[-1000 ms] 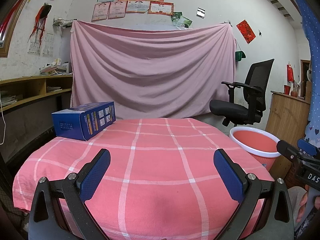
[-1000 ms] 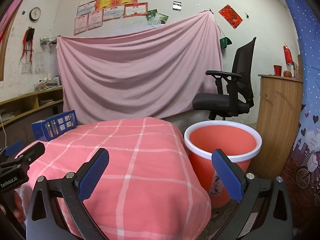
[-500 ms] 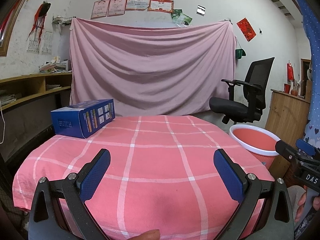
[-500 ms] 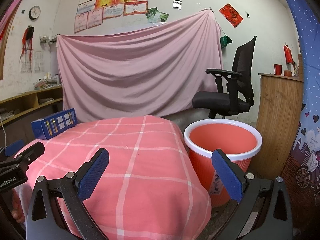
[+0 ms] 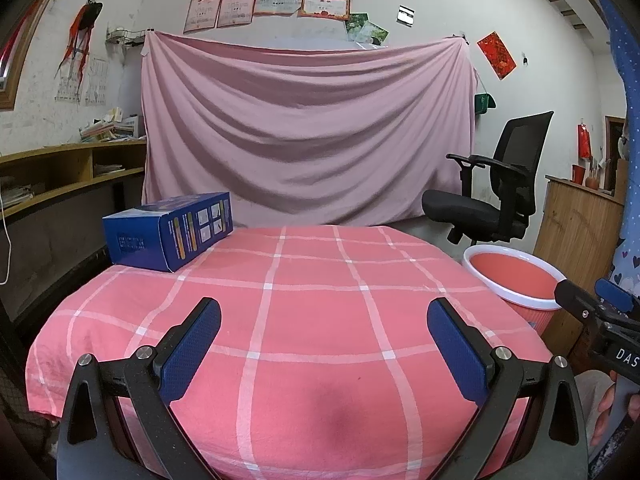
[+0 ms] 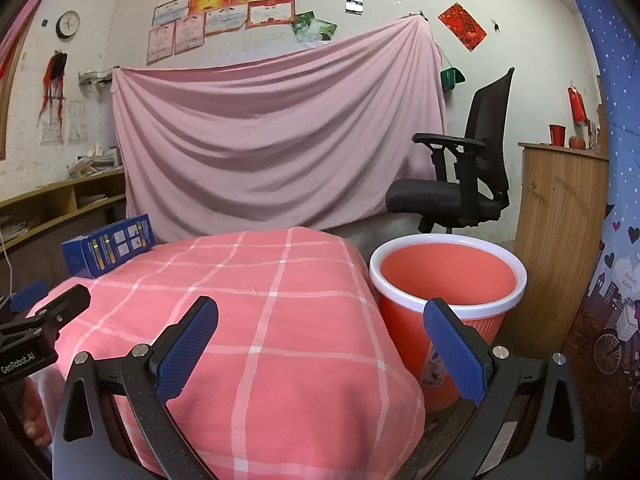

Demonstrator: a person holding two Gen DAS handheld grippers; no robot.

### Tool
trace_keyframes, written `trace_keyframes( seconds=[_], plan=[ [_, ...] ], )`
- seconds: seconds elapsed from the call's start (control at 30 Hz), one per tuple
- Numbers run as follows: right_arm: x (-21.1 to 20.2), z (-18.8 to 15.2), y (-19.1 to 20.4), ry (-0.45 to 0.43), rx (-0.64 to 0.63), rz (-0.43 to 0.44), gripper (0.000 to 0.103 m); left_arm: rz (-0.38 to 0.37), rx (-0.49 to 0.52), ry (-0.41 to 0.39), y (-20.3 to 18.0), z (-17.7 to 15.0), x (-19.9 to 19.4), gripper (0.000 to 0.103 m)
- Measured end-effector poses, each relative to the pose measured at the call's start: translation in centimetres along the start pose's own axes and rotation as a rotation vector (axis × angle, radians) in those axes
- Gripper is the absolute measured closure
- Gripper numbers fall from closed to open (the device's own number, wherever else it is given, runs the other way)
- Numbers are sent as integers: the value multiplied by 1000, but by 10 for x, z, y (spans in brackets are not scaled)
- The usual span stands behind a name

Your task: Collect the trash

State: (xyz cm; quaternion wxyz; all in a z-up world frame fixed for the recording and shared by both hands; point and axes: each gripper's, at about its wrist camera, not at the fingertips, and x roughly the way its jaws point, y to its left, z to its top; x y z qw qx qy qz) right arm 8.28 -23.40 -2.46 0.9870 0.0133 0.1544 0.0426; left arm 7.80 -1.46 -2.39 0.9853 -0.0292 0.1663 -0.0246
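Over the near table edge, left wrist view: left gripper [image 5: 324, 344] empty, jaws spread wide — blue box [image 5: 170, 230] sits far-left on the pink checked cloth [image 5: 320, 320], well apart. Approach step, I judge; reach forward-left across open cloth.

Right wrist view: right gripper [image 6: 320, 340] likewise spread, empty — red bin [image 6: 448, 280] just beside the table's right edge, mouth unobstructed.

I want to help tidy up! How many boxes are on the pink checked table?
1. The blue box lies on the far left corner of the table, well ahead of the open left gripper. No other box shows.
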Motion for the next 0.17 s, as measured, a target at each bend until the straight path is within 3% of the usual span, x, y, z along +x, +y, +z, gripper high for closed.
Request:
trace_keyframes(
  seconds=[0.17],
  plan=[
    [0,0,-1,3,3,1,0,2,-3,5,1,0,1,2]
  ],
)
